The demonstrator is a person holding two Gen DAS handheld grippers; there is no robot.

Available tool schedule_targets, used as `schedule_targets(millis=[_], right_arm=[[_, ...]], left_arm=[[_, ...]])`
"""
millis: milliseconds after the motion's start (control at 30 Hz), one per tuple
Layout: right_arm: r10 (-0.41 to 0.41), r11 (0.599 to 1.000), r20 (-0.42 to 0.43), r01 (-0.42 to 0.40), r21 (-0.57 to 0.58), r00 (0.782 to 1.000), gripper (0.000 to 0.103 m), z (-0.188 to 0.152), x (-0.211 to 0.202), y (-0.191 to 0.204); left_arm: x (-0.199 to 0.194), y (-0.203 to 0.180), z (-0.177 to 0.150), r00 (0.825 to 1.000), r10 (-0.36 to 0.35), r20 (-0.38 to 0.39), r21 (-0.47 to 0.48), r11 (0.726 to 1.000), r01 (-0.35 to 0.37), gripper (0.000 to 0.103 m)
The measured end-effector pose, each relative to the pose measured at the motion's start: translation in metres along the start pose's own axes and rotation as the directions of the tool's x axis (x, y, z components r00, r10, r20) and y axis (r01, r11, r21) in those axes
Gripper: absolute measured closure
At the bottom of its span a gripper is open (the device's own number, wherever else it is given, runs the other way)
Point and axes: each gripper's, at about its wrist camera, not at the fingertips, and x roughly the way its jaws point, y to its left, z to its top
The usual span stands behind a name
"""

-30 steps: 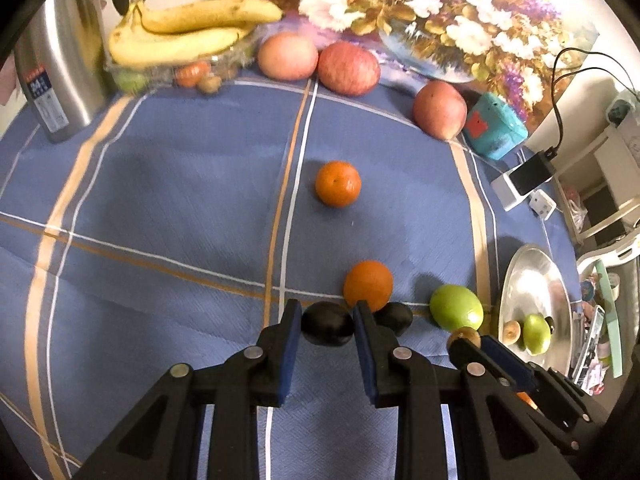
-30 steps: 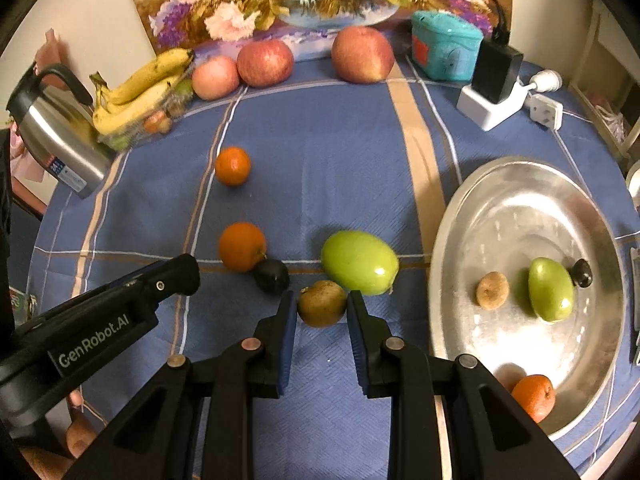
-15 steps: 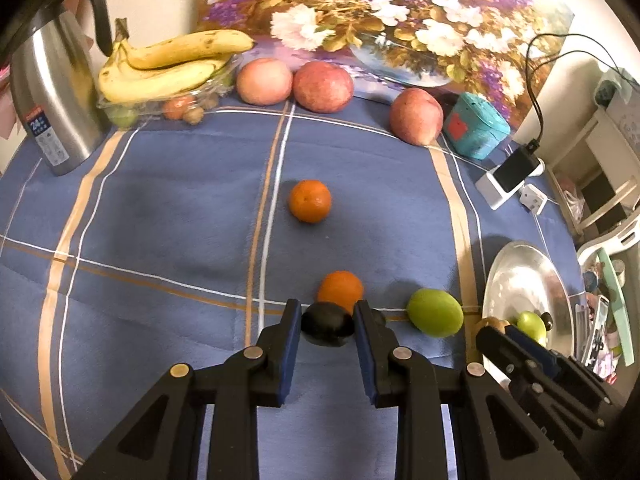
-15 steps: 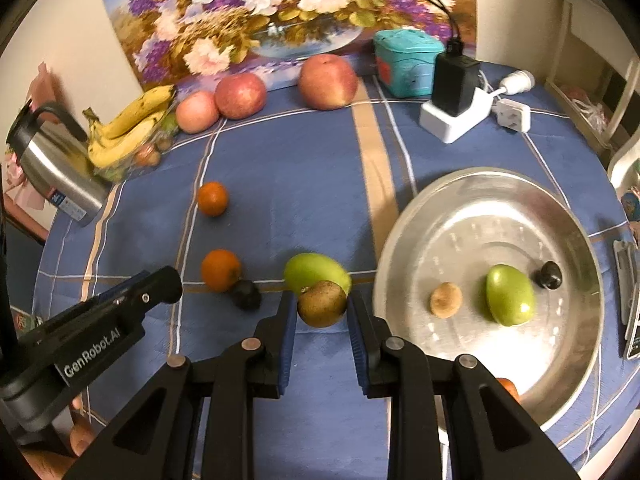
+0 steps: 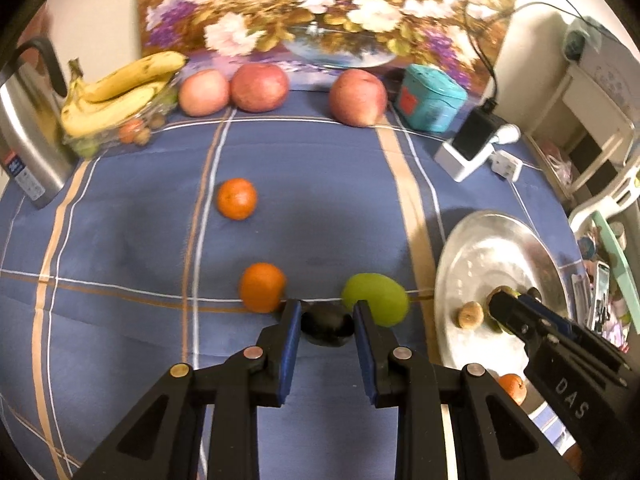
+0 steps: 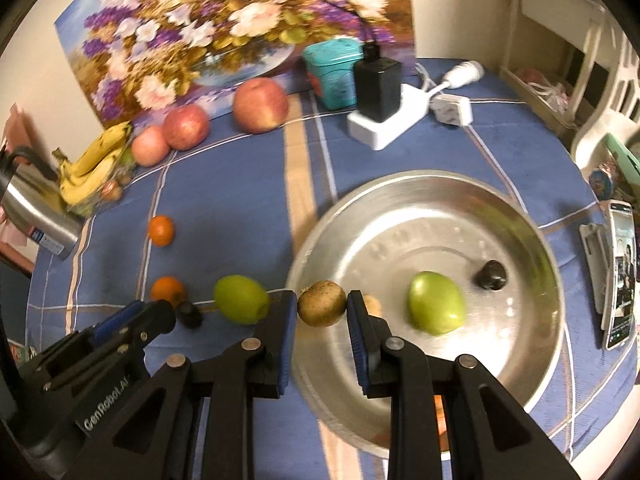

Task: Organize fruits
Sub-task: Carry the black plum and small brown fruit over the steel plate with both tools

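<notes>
My left gripper [image 5: 327, 322] is shut on a dark round fruit [image 5: 327, 325], held above the blue cloth. Behind it lie two oranges [image 5: 262, 287] [image 5: 237, 198] and a green fruit [image 5: 376, 298]; a second dark fruit [image 6: 190, 314] sits by the nearer orange. My right gripper [image 6: 322, 309] is shut on a brown kiwi [image 6: 322, 308] over the left rim of the silver plate [image 6: 400, 184]. The plate holds a green fruit [image 6: 436, 302], a dark fruit [image 6: 491, 275], a kiwi [image 5: 470, 315] and an orange [image 5: 512, 386].
At the back stand a steel kettle [image 5: 28, 120], bananas [image 5: 120, 92], three apples [image 5: 260, 88], a teal tin [image 5: 430, 98] and a charger block with cables [image 5: 472, 148]. A phone [image 6: 618, 276] lies right of the plate. The table edge is close behind it.
Both grippers have carried their fruit to the right and slightly up. The right one has gone from over the cloth to over the plate's left rim. Both grips are unchanged.
</notes>
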Motion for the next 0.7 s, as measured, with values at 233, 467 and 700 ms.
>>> schedule_targets(millis=[233,467,700], right_arm=[[-0.046,0.998,0.012,0.045,0.052,0.999,0.076,0.004,-0.004,-0.029],[-0.092,0.988,0.011,0.09,0.126,0.996,0.076,0.004,-0.007,-0.065],[-0.119,0.978,0.001,0.117,0.17,0.993,0.076,0.001,-0.006,-0.084]], left_arm=[[0.004,-0.03,-0.004,1.0,0.002,-0.002,0.065,0.998,-0.002,0.074],[0.004,-0.066,-0.009,1.0,-0.025,0.005,0.149,0.988,0.024,0.074],[0.006,-0.099,-0.015,0.997,-0.076,0.006,0.237,0.969,0.072,0.074]])
